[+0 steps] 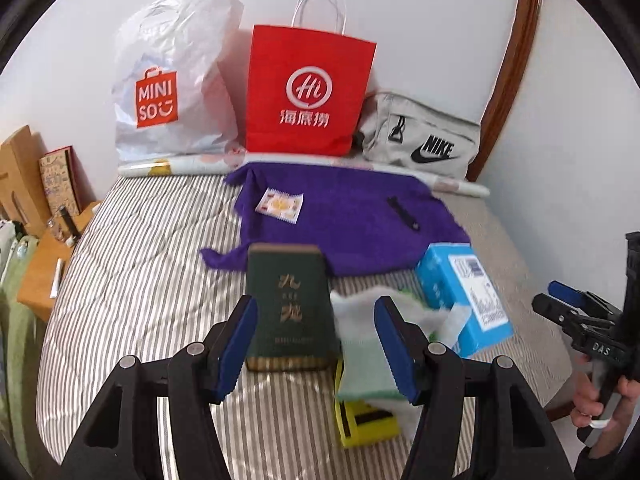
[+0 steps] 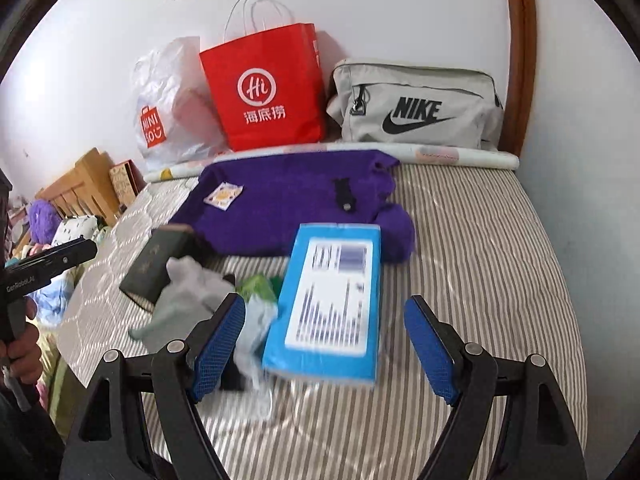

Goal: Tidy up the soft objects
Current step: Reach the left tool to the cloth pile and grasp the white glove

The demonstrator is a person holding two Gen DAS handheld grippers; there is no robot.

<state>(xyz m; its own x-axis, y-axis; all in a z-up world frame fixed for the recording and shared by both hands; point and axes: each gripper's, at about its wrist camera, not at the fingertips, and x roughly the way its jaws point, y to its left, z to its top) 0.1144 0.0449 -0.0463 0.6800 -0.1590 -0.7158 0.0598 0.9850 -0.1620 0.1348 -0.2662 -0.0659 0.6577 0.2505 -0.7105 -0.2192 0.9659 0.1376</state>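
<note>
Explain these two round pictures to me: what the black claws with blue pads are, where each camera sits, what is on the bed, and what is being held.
A person holds a hand-gripped claw in each hand; a fisheye camera on each looks along its fingers. One picture is from the left gripper, the other from the right gripper. Both are open and hold nothing. On the striped bed lie a purple cloth, a green box, a blue box and pale rags. Three bags lean on the wall: white bag, red bag, grey bag.
</note>
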